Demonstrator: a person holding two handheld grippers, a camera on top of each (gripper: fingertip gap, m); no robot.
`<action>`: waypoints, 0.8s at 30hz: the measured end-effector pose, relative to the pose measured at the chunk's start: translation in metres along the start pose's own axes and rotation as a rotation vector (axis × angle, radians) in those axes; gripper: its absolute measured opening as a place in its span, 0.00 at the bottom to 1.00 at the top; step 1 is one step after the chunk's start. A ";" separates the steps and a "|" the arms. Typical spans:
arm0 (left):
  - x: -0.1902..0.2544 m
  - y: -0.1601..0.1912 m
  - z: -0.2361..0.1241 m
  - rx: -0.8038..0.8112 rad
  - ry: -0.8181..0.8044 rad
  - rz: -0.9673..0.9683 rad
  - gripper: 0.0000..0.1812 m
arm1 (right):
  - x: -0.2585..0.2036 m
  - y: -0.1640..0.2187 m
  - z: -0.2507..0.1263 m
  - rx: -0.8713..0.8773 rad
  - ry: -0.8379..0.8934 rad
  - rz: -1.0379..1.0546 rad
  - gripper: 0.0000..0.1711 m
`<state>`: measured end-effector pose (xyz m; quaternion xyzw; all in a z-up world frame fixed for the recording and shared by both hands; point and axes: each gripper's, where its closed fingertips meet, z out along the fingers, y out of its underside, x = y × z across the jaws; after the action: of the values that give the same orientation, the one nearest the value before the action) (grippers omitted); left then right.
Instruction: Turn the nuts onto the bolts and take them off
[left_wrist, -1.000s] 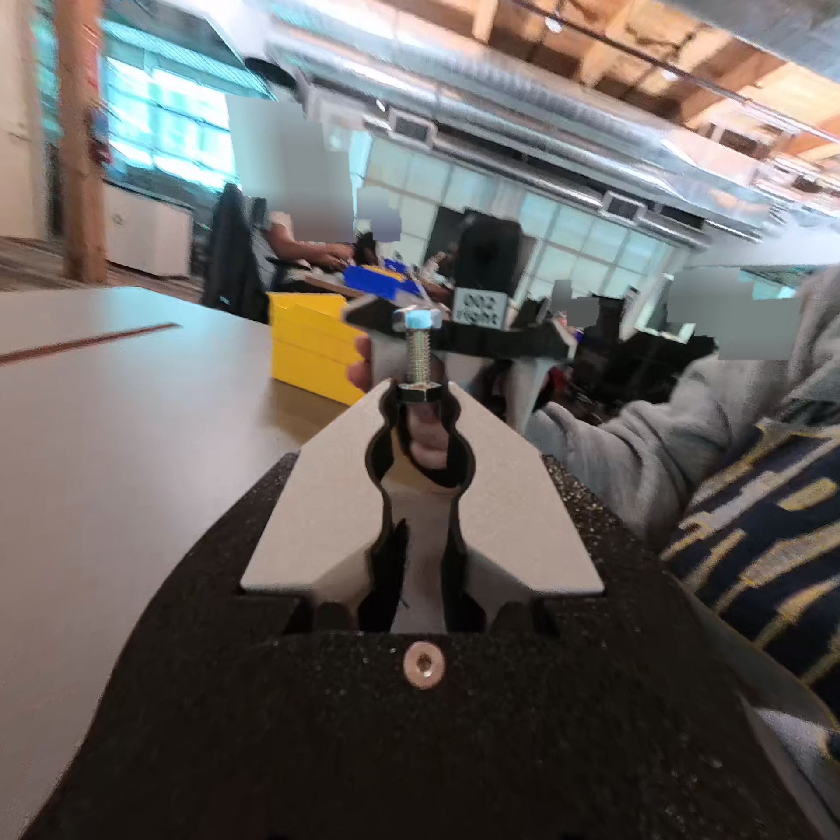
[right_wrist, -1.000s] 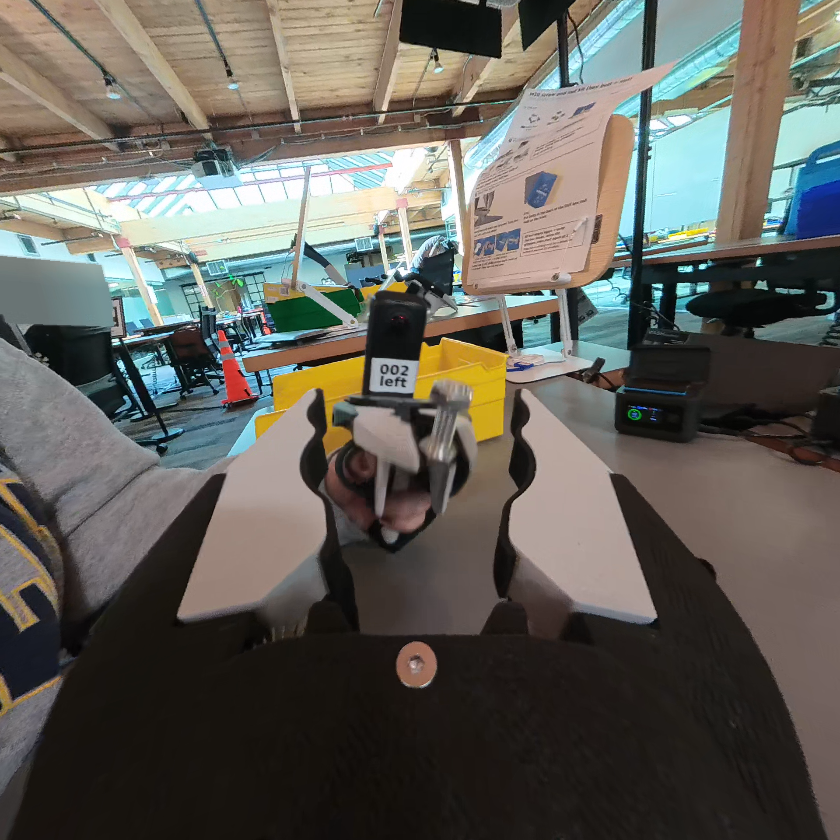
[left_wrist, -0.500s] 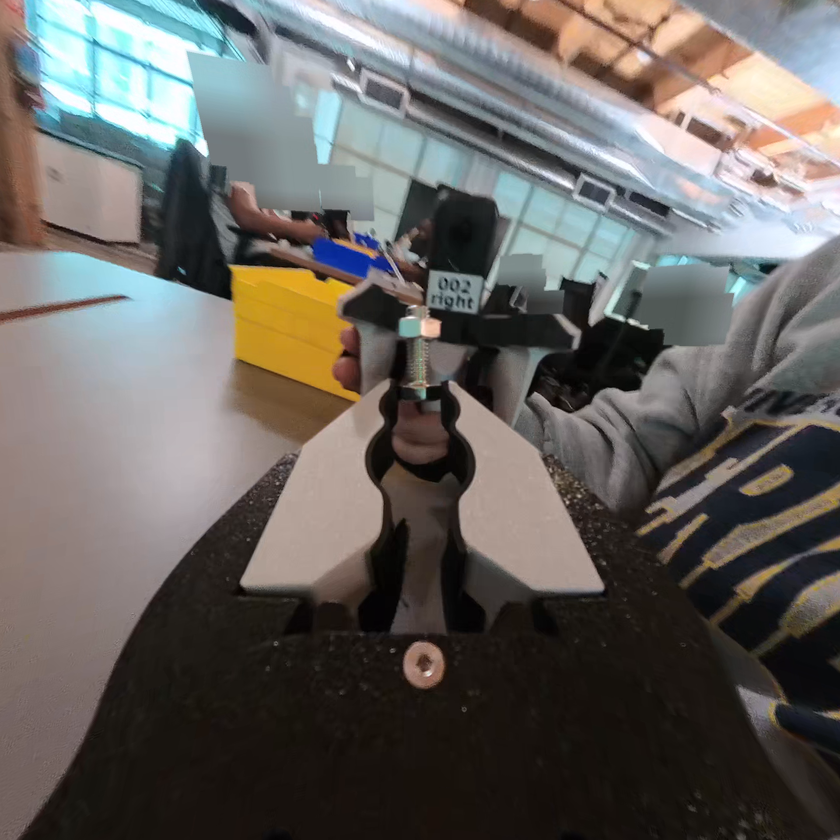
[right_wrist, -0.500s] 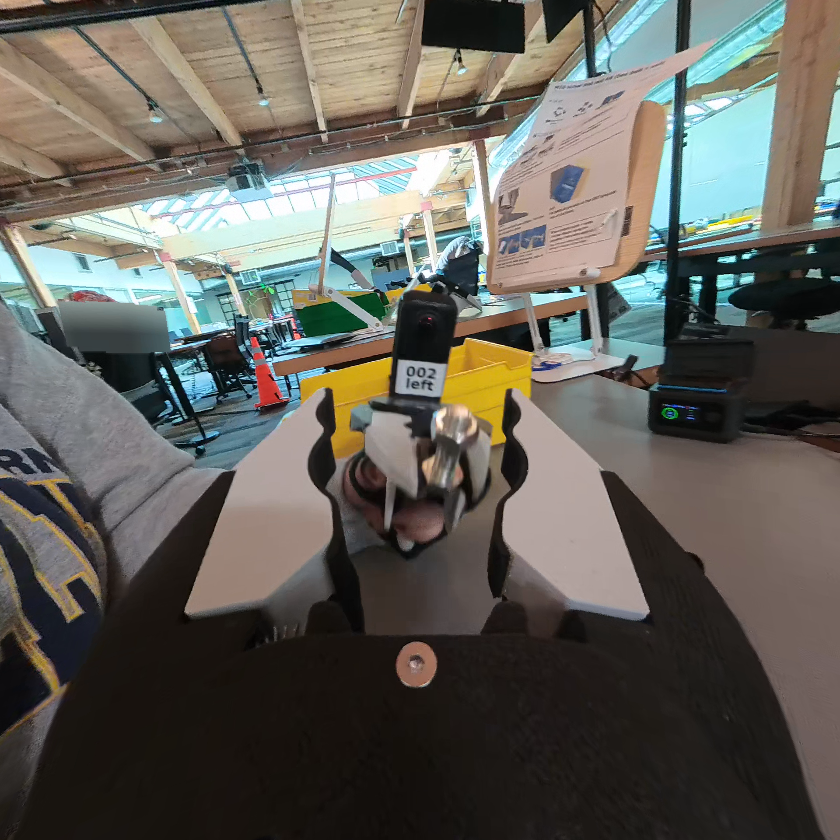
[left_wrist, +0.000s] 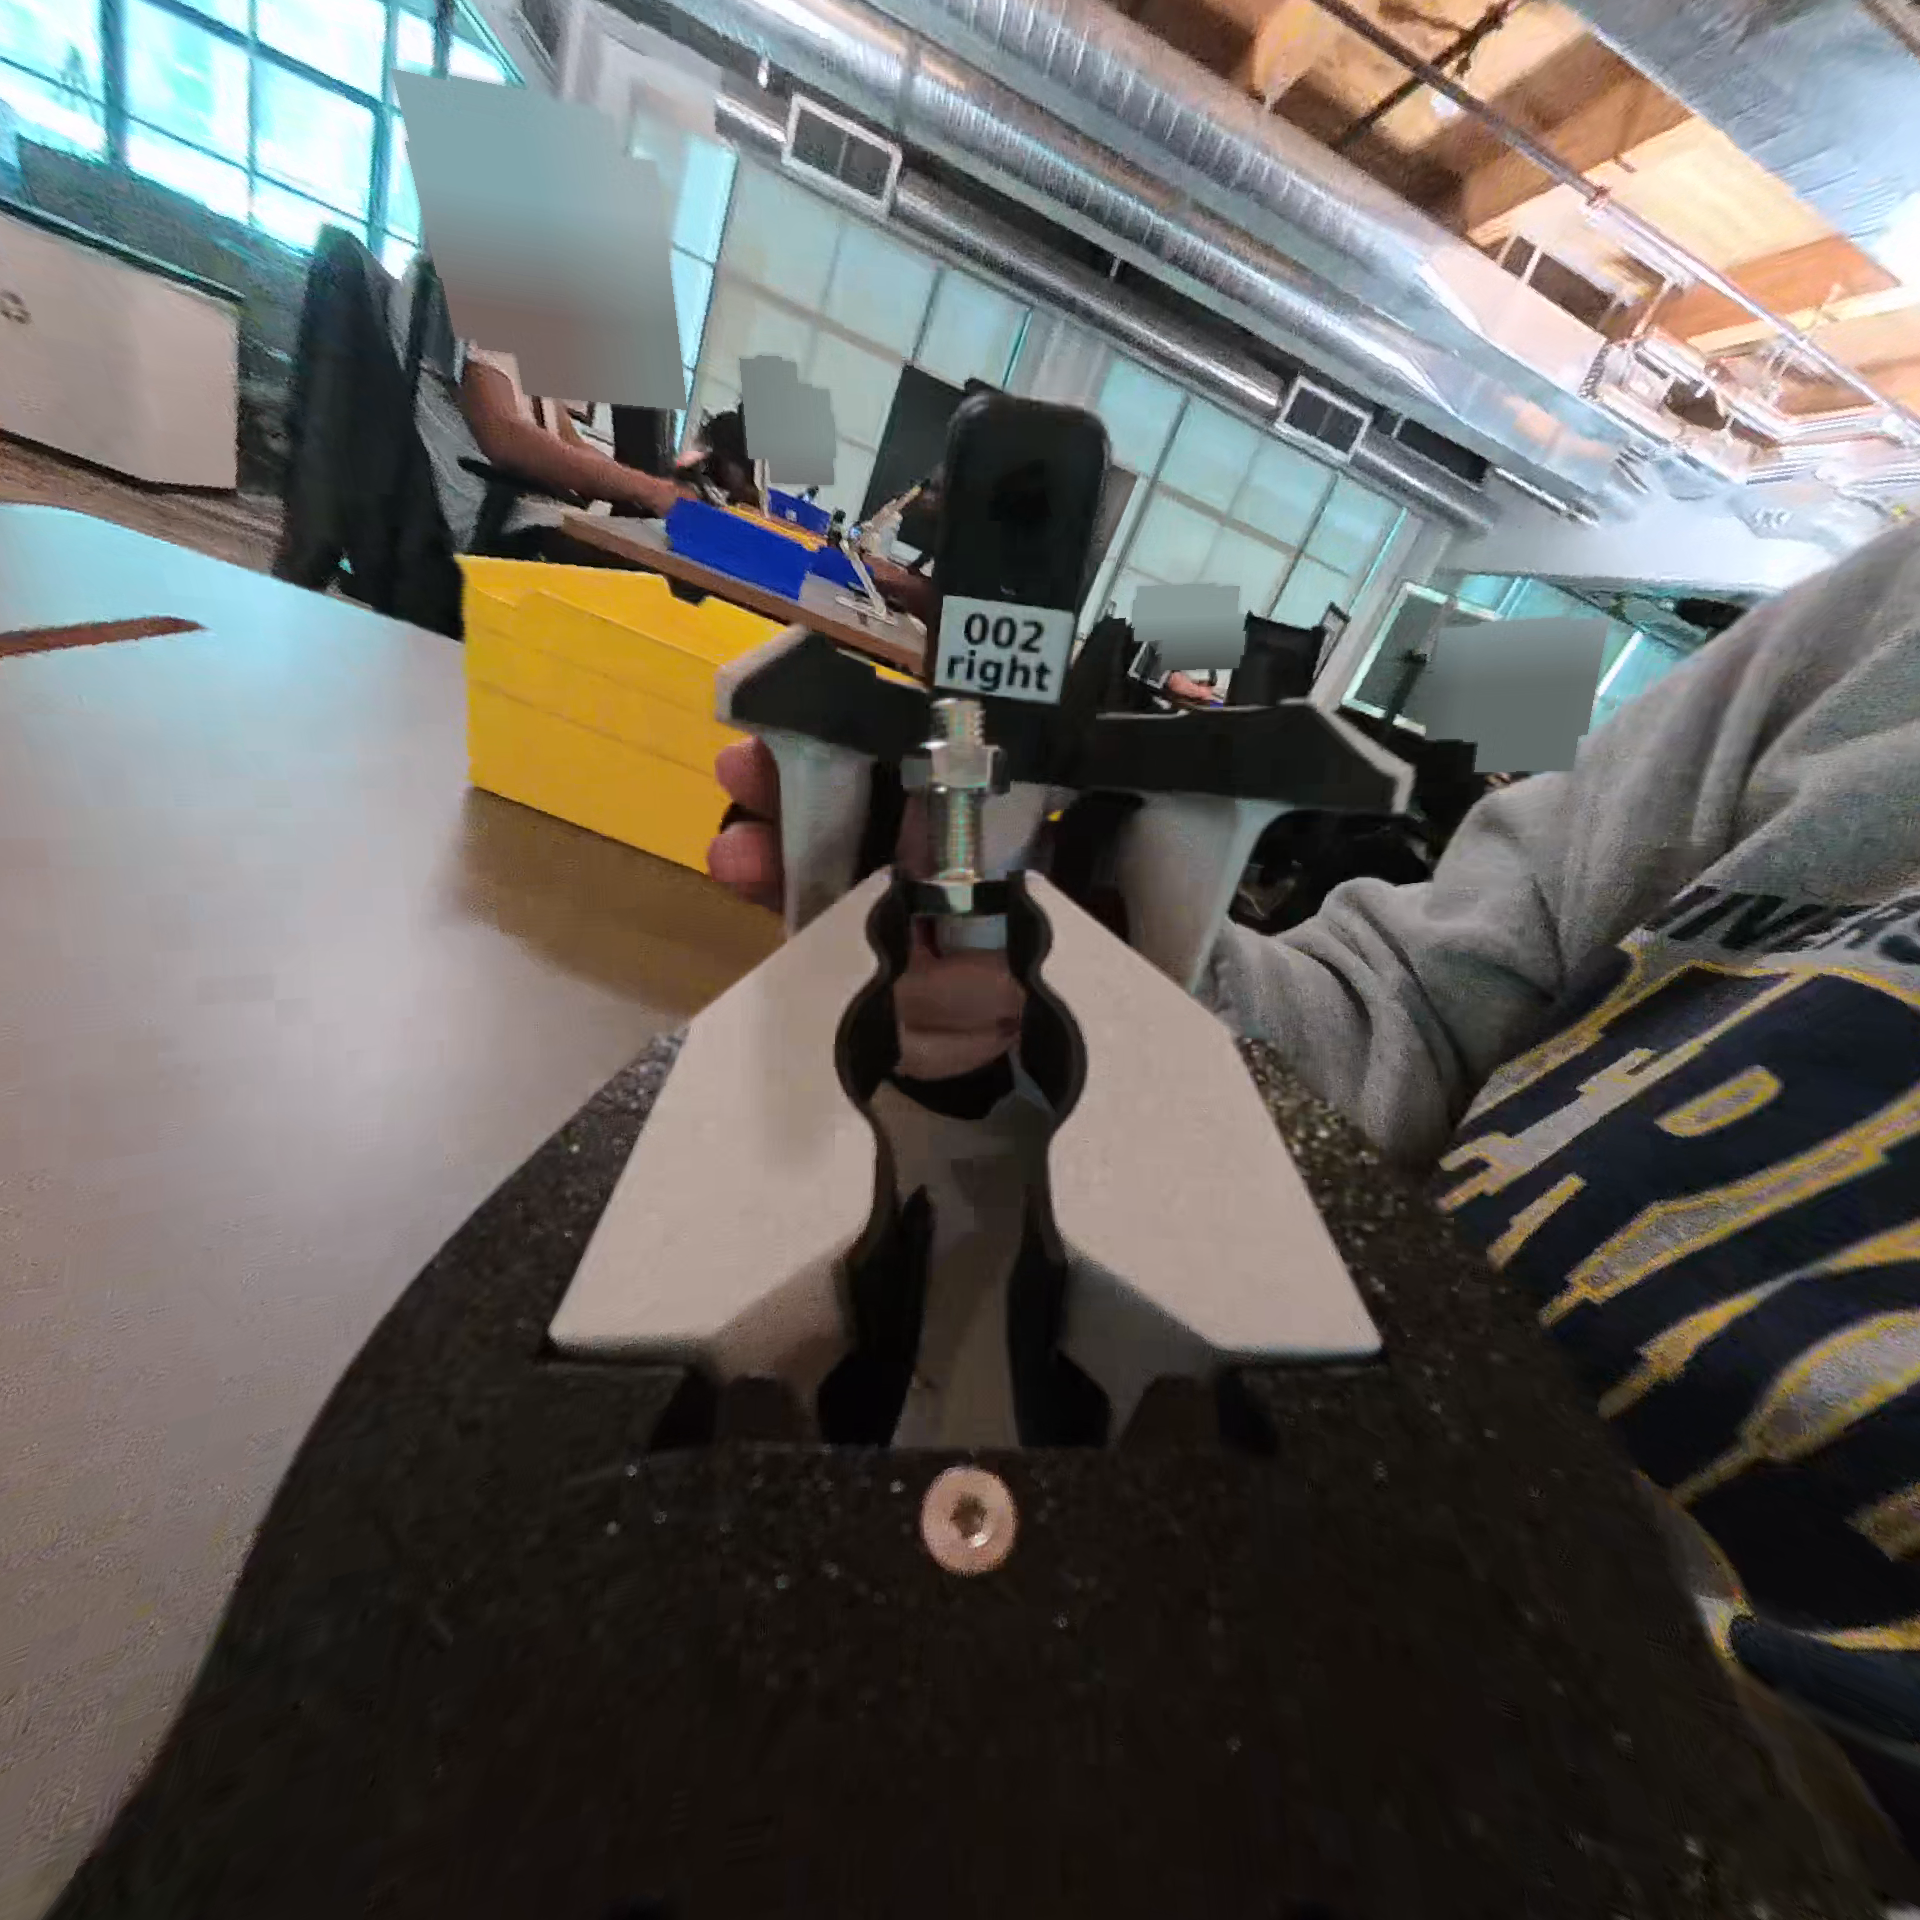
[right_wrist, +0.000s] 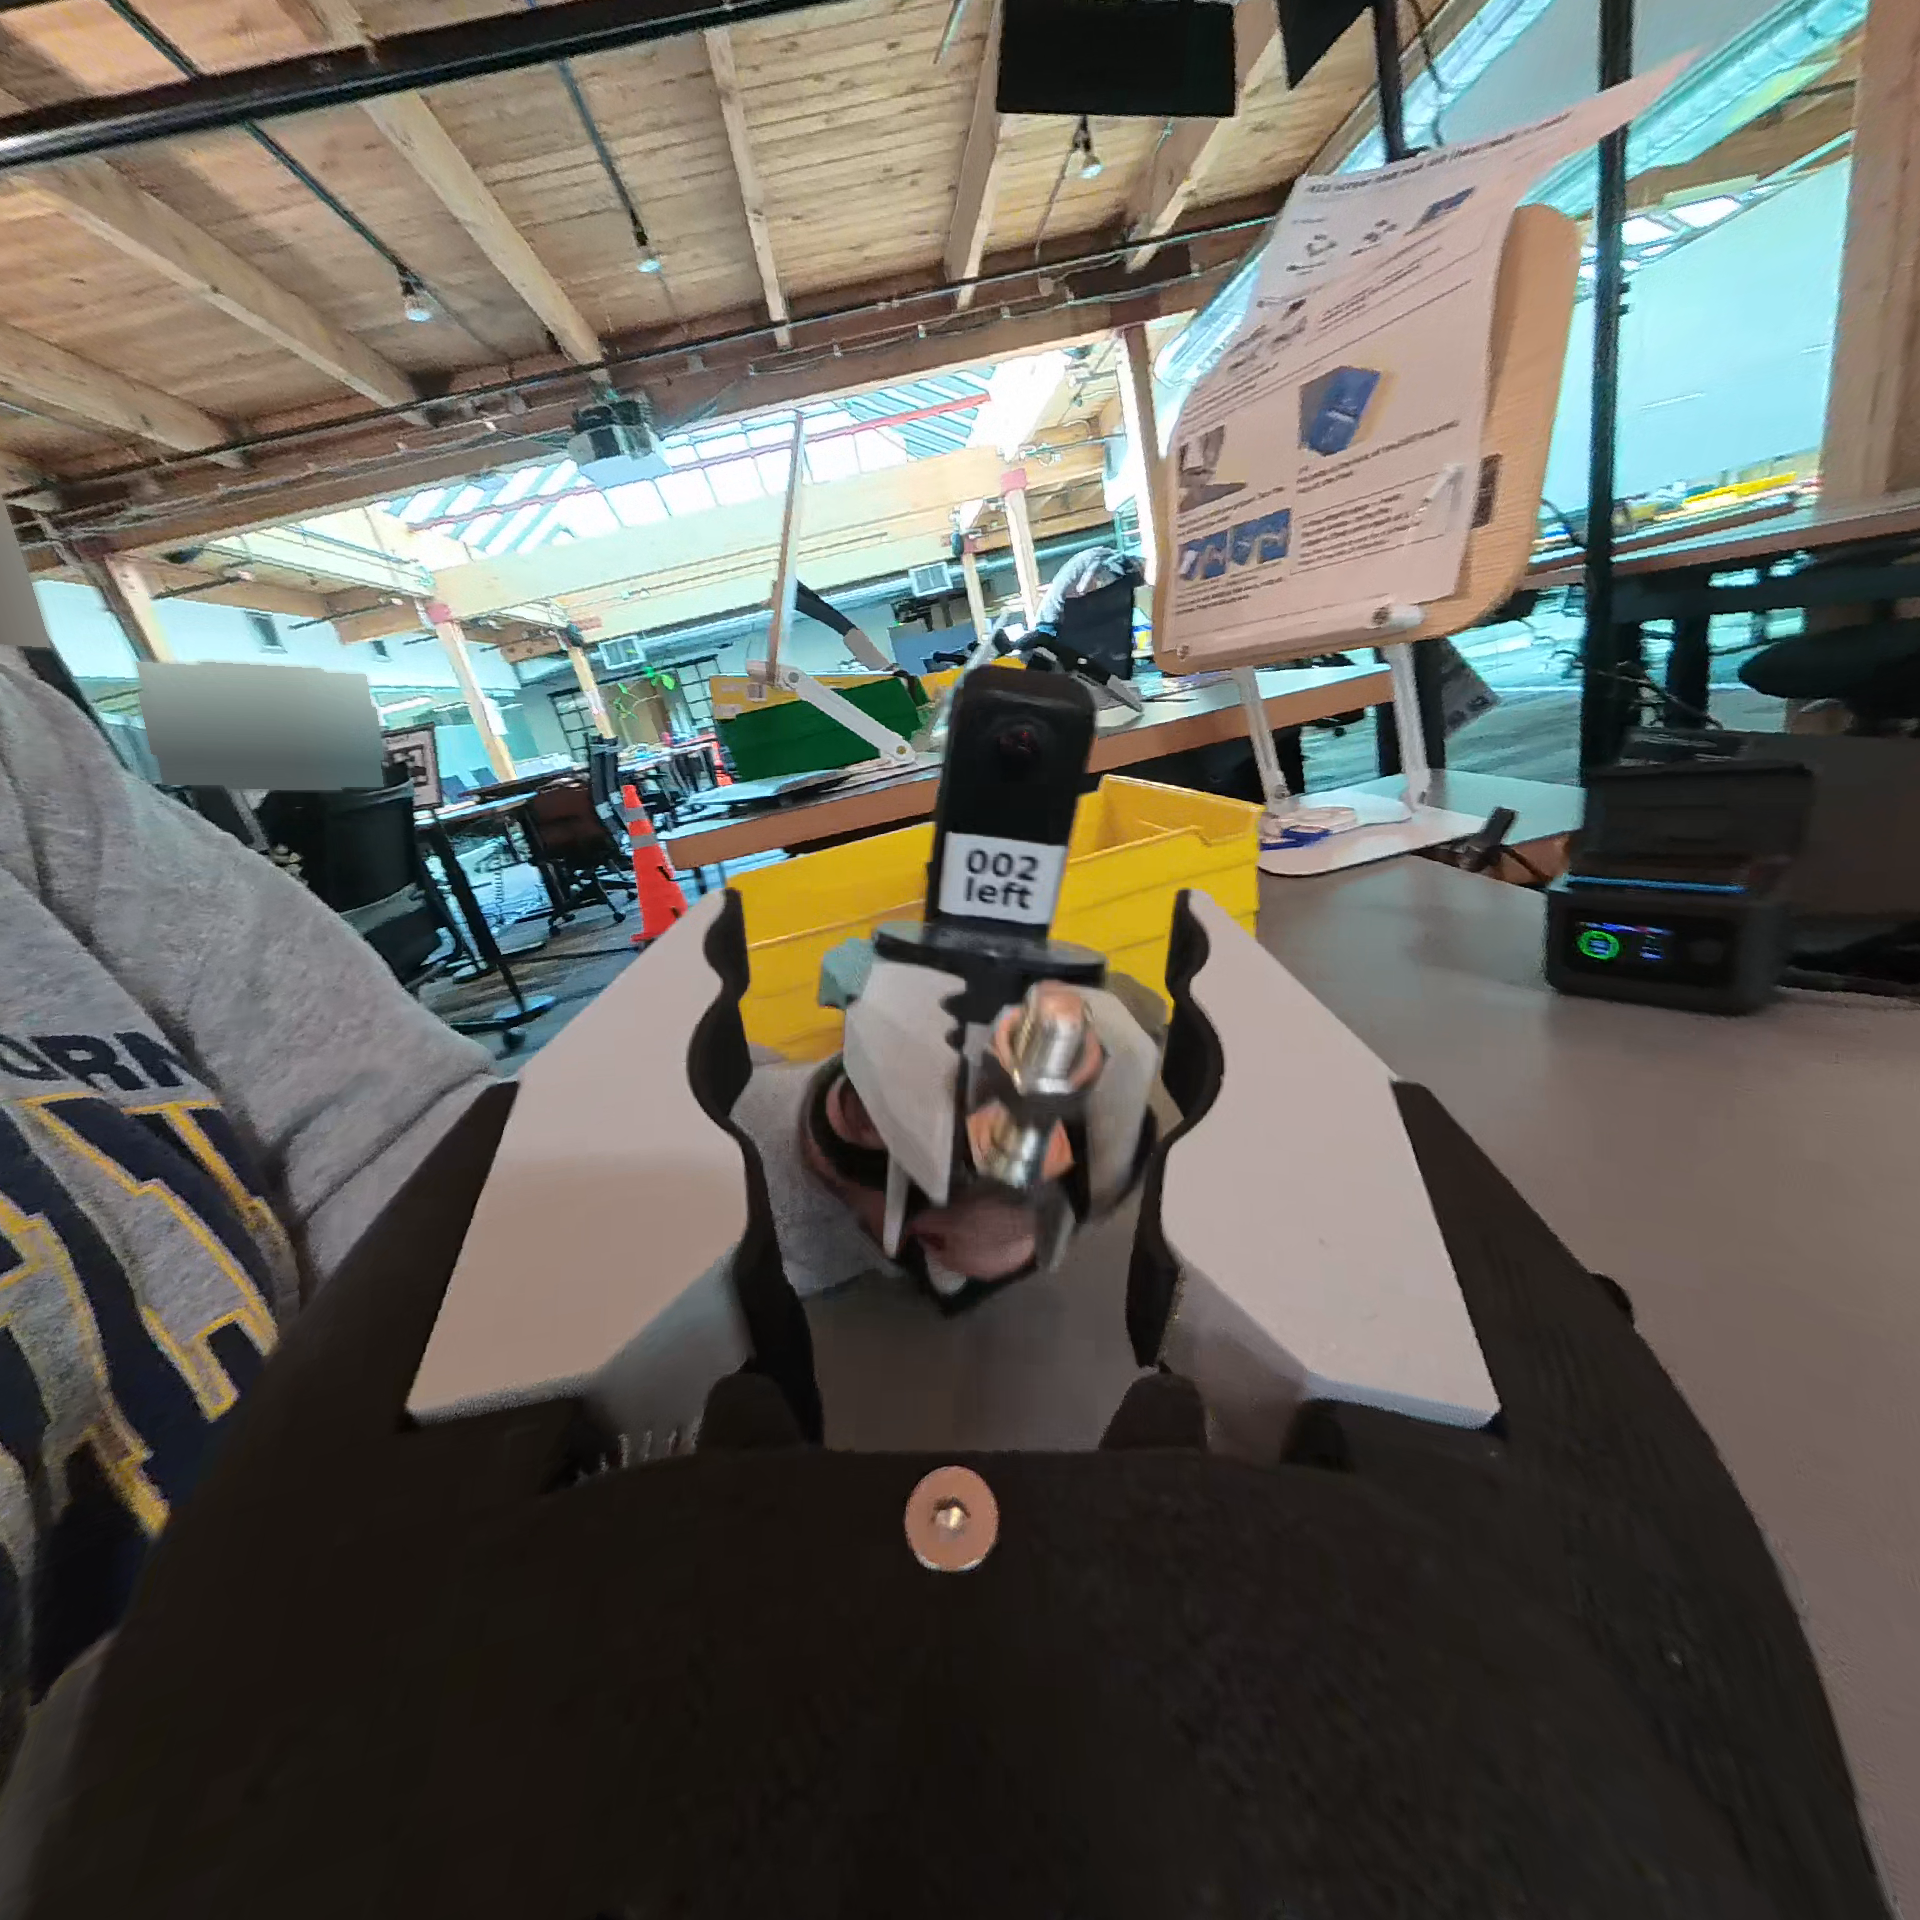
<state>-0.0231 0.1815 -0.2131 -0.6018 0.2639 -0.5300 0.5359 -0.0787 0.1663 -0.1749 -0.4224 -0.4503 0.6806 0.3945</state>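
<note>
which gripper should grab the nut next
Right. The right gripper is open and faces the nut, while the left gripper is shut on the bolt, holding its head end.

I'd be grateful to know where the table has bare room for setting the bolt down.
In the left wrist view the table is bare left of the left gripper, up to the yellow bins. In the right wrist view it is bare between the right gripper and the small black device. It's crowded between the grippers.
</note>
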 end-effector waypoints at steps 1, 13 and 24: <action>0.001 0.002 0.003 0.000 0.009 -0.008 0.09 | -0.003 0.000 0.001 0.000 -0.013 0.001 0.47; -0.015 -0.024 -0.031 0.132 -0.074 -0.016 0.09 | 0.008 -0.002 -0.005 0.016 0.036 0.016 0.46; -0.033 -0.033 -0.045 0.191 -0.199 0.006 0.08 | 0.011 0.009 -0.007 -0.043 0.033 0.074 0.44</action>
<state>-0.0825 0.2032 -0.2007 -0.5968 0.1595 -0.4887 0.6161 -0.0776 0.1761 -0.1871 -0.4582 -0.4422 0.6780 0.3673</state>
